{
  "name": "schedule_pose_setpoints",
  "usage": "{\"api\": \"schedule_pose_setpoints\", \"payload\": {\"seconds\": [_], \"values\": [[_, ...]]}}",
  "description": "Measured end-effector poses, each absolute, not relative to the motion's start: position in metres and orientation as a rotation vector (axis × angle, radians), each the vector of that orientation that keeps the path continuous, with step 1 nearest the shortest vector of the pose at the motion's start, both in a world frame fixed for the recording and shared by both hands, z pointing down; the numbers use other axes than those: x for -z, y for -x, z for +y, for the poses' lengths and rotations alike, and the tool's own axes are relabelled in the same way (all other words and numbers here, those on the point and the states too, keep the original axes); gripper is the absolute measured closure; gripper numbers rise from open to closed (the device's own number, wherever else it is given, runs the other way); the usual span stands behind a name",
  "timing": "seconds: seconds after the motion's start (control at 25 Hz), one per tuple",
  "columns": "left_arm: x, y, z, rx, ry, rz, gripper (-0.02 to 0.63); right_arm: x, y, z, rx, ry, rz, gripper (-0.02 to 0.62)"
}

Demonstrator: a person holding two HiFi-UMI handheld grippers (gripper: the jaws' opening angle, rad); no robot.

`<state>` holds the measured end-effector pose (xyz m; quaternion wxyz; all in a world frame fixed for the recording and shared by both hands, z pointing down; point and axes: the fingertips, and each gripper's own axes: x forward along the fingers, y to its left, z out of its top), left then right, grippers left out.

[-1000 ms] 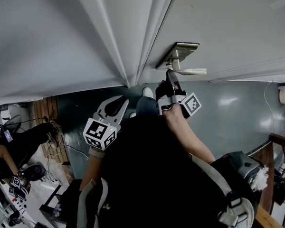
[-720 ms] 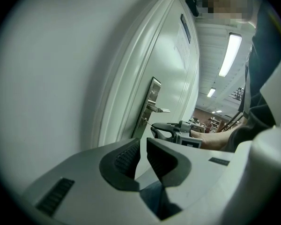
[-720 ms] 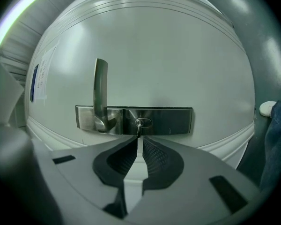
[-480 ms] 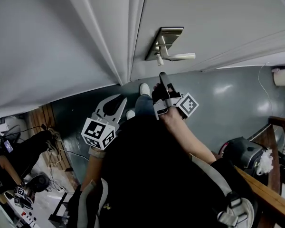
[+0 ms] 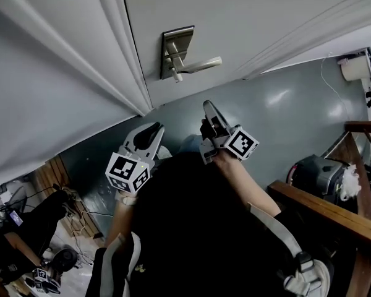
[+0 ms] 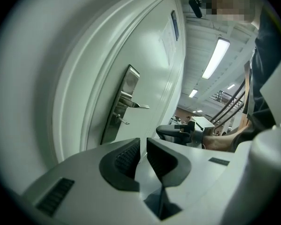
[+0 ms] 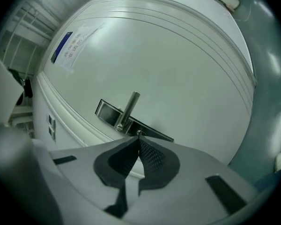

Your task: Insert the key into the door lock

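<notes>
A silver lock plate (image 5: 173, 42) with a lever handle (image 5: 201, 63) sits on the white door (image 5: 266, 17). A small key (image 5: 175, 76) sticks out of the plate below the lever; it shows also in the left gripper view (image 6: 123, 121). My right gripper (image 5: 208, 106) hangs below the key, apart from it, jaws shut and empty. In the right gripper view its tips (image 7: 138, 137) point at the plate under the lever (image 7: 129, 108). My left gripper (image 5: 154, 129) is lower left, away from the door, shut with only a thin slit between its pads (image 6: 131, 154) and nothing held.
The white door frame (image 5: 80, 60) runs along the left. A wooden railing (image 5: 321, 206) and a dark bag (image 5: 315, 172) lie at the right over the grey-green floor (image 5: 284, 116). A person (image 5: 18, 228) sits at the lower left.
My right gripper has drawn back and down from the lock plate, and the key stays in the lock. The view has swung, so the door handle sits further left and higher. The left gripper has barely moved.
</notes>
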<state>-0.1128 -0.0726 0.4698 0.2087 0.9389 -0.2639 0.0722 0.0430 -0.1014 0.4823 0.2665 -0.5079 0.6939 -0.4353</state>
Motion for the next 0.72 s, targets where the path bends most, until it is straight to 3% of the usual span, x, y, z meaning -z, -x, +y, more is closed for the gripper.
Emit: {"api": "schedule_pose_setpoints", "payload": {"seconds": [0.72], "values": [[-0.422, -0.045, -0.066, -0.234, -2.795, -0.524, 0.557, -0.408, -0.176, -0.041, 0.658, 1.850, 2.355, 0.580]]}}
